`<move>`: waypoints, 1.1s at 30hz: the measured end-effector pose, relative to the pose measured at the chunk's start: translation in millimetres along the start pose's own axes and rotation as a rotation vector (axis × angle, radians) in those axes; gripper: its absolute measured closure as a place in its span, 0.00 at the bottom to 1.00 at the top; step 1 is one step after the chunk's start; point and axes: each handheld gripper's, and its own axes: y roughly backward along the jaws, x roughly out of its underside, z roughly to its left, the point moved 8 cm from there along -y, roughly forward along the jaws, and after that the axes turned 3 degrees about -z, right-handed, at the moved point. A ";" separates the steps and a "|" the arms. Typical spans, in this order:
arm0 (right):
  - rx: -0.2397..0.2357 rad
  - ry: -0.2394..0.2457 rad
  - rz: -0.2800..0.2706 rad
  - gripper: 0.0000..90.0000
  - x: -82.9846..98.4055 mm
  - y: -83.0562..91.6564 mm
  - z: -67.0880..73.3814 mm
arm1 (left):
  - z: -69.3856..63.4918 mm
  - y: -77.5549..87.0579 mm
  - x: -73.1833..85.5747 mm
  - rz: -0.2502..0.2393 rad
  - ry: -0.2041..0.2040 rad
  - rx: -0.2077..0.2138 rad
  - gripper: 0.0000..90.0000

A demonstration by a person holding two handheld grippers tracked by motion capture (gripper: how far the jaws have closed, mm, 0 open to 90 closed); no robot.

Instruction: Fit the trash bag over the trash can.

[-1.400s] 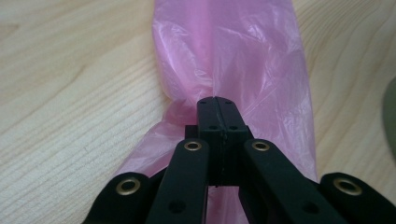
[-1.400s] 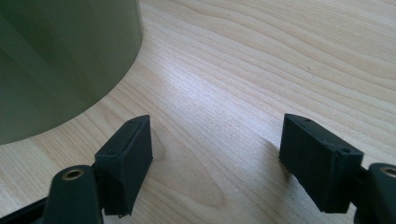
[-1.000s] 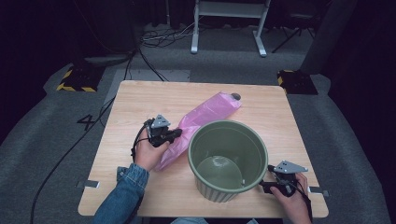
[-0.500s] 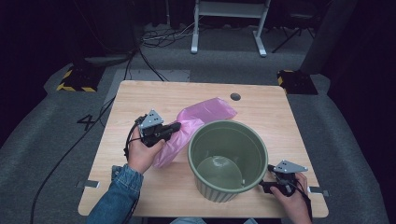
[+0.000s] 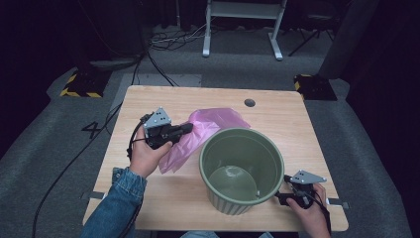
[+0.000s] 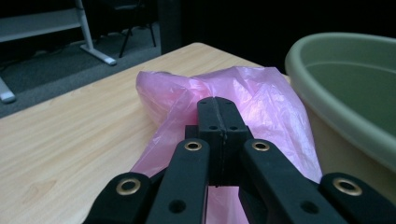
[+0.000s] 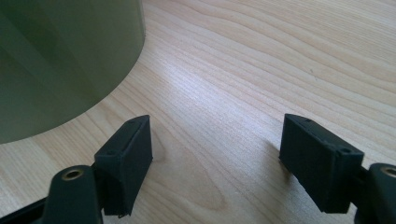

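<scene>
A: From the high view, the left gripper [image 5: 185, 129] lifts a pink bag [image 5: 205, 131] beside the green bucket [image 5: 241, 171].

B: Left gripper view: jaws clamped together on the bag's plastic [image 6: 261, 100].

A: Right gripper view: the right gripper [image 7: 215, 154] stands wide apart, empty, on bare table [image 7: 261, 60] beside the bucket's wall [image 7: 65, 56].

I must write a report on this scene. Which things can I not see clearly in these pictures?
- Pink bag: in the high view the green bin covers its right edge; in the left gripper view the shut left gripper hides the pinched part.
- Bin's base: cut off by the edges of both gripper views.
- Right gripper: in the high view, too small to judge its jaws.
</scene>
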 end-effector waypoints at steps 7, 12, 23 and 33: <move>0.000 0.002 0.001 0.28 0.0 0.0 0.1 | -9.4 4.1 -25.3 -0.012 -0.031 0.021 1.00; -0.001 0.002 0.001 0.28 0.0 0.0 0.0 | -16.0 3.4 -38.7 -0.028 -0.040 0.037 1.00; 0.000 0.002 0.002 0.28 0.0 0.0 0.1 | -38.4 -2.3 -75.5 -0.053 -0.087 0.073 1.00; 0.000 0.002 0.002 0.28 0.0 0.0 0.1 | -65.4 -0.8 -105.2 -0.076 -0.110 0.114 1.00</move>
